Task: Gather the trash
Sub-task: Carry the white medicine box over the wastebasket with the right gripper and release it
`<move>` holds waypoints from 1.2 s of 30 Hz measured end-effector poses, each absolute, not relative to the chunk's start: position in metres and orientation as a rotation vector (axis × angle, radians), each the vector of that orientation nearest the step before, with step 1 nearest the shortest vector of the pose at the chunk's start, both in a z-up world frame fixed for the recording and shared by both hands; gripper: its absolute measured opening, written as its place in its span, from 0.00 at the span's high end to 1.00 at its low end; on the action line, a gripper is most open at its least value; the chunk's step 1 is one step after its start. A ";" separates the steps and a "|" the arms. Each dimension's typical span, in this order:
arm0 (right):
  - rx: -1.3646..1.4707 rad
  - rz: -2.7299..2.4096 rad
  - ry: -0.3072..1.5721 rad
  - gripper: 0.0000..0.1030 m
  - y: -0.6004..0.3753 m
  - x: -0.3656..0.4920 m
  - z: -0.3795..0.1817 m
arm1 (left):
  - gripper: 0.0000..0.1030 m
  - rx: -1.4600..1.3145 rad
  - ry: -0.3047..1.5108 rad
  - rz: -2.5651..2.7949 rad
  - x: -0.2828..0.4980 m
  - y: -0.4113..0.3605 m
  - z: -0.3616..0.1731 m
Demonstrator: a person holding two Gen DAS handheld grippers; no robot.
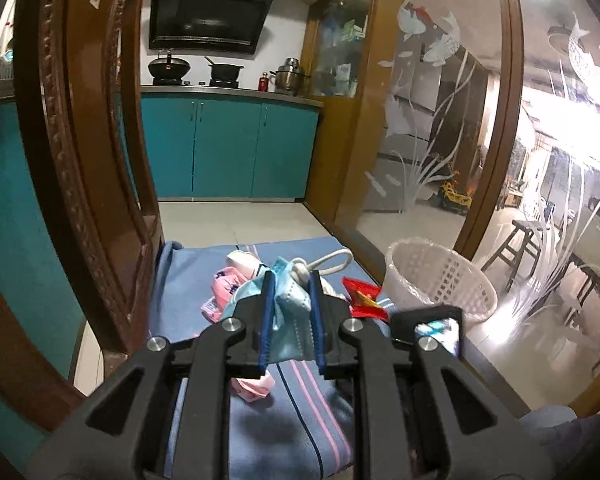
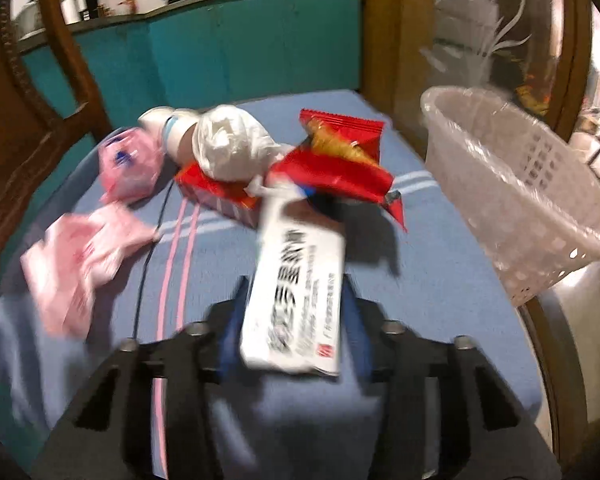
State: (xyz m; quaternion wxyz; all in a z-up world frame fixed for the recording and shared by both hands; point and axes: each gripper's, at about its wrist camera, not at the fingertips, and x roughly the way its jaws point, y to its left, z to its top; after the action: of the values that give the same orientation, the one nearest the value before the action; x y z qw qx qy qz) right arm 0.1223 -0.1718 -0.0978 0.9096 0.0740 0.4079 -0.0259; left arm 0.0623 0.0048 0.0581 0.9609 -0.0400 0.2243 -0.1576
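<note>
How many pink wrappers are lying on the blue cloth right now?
2 in the right wrist view: one pink wrapper by the white cup at the far left, another nearer, at the left edge of the cloth. More may hide under the pile.

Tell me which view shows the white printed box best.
The right wrist view: the white printed box fills the centre between the right claw fingers, its lettering visible though blurred. In the left wrist view only a sliver shows inside that claw.
</note>
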 end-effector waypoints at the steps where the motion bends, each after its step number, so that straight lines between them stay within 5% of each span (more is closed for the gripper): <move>1: 0.149 -0.025 0.844 0.64 -0.174 0.119 -0.094 | 0.83 -0.090 0.450 -0.314 0.063 0.007 0.060; 15: 0.123 0.242 0.619 0.64 -0.192 0.066 -0.013 | 0.81 -0.082 0.460 -0.278 0.058 -0.001 0.058; 36: 0.102 0.279 0.670 0.64 -0.206 0.070 0.008 | 0.81 -0.068 0.594 -0.233 0.064 -0.010 0.030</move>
State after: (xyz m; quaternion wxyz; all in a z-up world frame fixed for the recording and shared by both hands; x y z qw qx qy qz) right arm 0.0702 -0.2064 0.0078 0.9336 0.0498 0.3276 0.1364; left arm 0.0641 -0.0098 0.0295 0.9489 -0.0335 0.2921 -0.1147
